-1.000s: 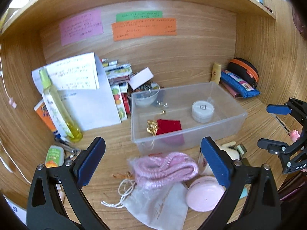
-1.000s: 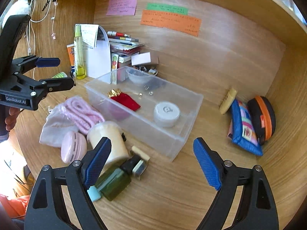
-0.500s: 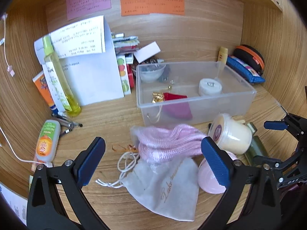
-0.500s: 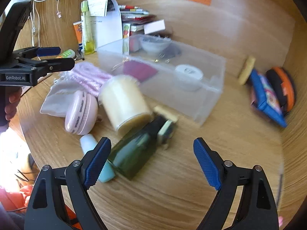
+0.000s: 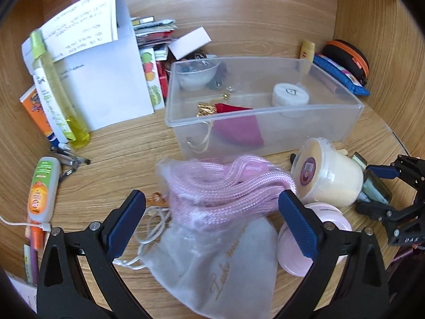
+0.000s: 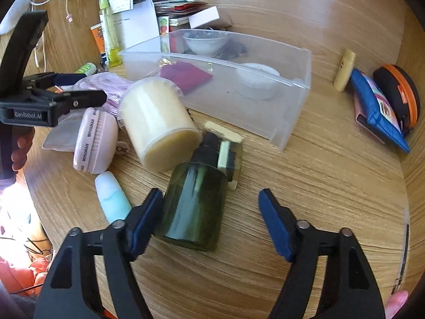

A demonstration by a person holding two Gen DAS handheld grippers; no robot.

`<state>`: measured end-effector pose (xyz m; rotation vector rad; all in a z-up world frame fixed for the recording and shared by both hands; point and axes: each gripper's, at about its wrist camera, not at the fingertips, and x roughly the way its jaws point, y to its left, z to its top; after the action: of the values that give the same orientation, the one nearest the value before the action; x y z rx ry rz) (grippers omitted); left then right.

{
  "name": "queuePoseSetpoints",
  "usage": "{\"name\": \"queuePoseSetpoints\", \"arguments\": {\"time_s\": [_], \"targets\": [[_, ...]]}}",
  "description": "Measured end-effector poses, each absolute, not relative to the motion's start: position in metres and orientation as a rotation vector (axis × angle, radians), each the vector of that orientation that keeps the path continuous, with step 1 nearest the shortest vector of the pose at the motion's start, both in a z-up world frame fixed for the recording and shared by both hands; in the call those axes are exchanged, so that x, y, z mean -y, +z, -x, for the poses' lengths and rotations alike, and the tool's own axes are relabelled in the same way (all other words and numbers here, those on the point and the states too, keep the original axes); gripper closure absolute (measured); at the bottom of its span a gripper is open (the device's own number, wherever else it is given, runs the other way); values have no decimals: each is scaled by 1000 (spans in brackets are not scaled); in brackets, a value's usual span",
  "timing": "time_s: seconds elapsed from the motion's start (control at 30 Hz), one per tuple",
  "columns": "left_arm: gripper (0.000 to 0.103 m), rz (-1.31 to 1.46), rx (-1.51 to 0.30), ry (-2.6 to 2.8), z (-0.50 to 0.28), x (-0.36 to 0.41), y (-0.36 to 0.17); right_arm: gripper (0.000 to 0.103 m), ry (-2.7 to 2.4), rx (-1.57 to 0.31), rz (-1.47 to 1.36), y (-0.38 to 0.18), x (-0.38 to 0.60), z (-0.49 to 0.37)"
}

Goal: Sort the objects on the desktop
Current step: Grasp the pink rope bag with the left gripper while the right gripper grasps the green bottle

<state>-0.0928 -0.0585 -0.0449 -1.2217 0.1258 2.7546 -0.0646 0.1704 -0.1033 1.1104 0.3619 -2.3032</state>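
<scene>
A clear plastic bin (image 5: pixel 265 111) (image 6: pixel 292 101) stands mid-desk and holds a red pouch (image 5: pixel 233 127), a white round tin (image 5: pixel 290 97) and a small bowl (image 5: pixel 196 74). In front of it lie a bagged pink rope (image 5: pixel 225 188), a white drawstring bag (image 5: pixel 220 265), a cream jar (image 5: pixel 329 178) (image 6: pixel 156 122), a pink round case (image 6: pixel 93 138) and a dark green bottle (image 6: pixel 196 202). My left gripper (image 5: pixel 212 223) is open just over the pink rope. My right gripper (image 6: pixel 209 226) is open, its left finger beside the green bottle.
A yellow spray bottle (image 5: pixel 53 90), white papers (image 5: pixel 106 79) and stacked booklets (image 5: pixel 156 32) stand at the back left. A small orange-labelled tube (image 5: pixel 42 186) and pens lie at the left. A blue pouch (image 6: pixel 377 109), orange-black case (image 6: pixel 398 93) and yellow tube (image 6: pixel 344 70) sit at right.
Both grippers have moved lower and closer to the clutter in front of the bin. The rope now lies between my left fingers, the green bottle by my right ones. Both stay open.
</scene>
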Motion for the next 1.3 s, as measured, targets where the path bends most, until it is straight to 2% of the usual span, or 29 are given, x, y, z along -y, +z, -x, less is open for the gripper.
{"name": "queuePoseSetpoints", "arguments": {"time_s": [0.2, 0.47, 0.6, 0.67, 0.83, 1.1, 1.3], "targets": [[1, 1277, -139, 2688, 106, 53, -54, 53, -2280, -315, -1128, -107, -181, 71], [0, 1308, -114, 2635, 122, 49, -58, 55, -2250, -351, -1116, -109, -173, 73], [0, 1278, -83, 2645, 126, 50, -60, 65, -2246, -390, -1094, -110, -169, 71], [1, 1257, -65, 2657, 126, 52, -61, 65, -2247, -390, -1092, -110, -169, 71], [14, 1208, -44, 2658, 121, 52, -61, 65, -2248, -350, -1103, -108, -178, 71], [30, 1104, -151, 2734, 108, 42, -54, 65, -2300, -273, -1084, -96, -196, 72], [43, 1060, -99, 2763, 101, 48, -46, 65, -2325, -264, -1054, -84, -201, 68]]}}
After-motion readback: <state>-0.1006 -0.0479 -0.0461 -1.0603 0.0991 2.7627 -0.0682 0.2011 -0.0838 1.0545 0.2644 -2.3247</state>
